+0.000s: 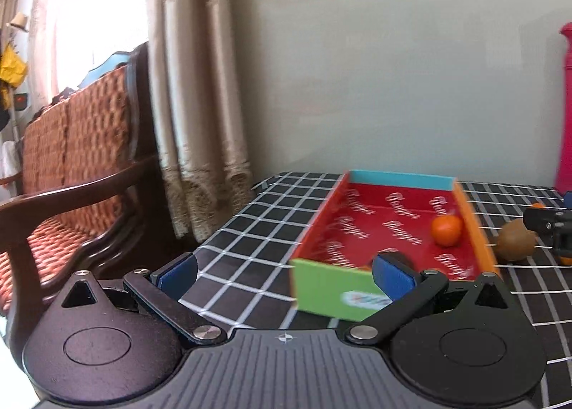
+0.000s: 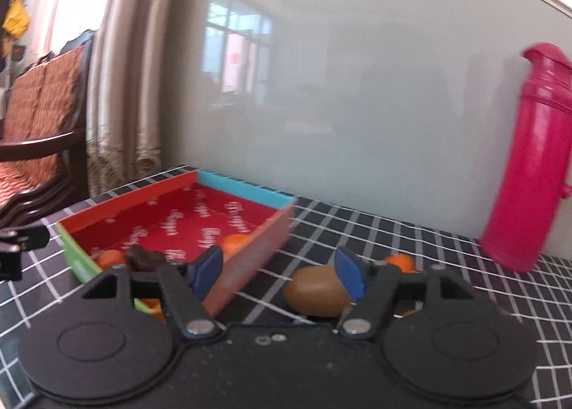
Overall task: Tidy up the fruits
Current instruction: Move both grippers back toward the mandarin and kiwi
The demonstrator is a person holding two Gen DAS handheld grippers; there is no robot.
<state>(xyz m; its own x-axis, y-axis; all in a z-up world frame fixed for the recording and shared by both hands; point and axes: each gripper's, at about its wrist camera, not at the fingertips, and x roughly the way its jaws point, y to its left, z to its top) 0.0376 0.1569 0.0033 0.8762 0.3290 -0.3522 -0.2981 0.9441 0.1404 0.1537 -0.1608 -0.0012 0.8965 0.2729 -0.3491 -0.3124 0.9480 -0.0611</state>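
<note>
Your right gripper [image 2: 280,275] gapes wide, kiwi [image 2: 316,291] touching its right finger, box [image 2: 250,259] against its left, while your left gripper [image 1: 284,271] spreads wide, empty.

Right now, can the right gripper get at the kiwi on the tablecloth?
Probably yes. The right gripper has its jaws open, and the kiwi lies on the tablecloth just ahead between them, outside the box. Nothing stands between.

I see a table [image 2: 411,237] under a black cloth with white grid lines. On it sits a shallow red tray [image 2: 186,191] at left, a brown kiwi [image 2: 316,289] just right of its orange wall, a small orange [image 2: 398,262] beyond, and a pink flask [image 2: 529,159] far right.
</note>
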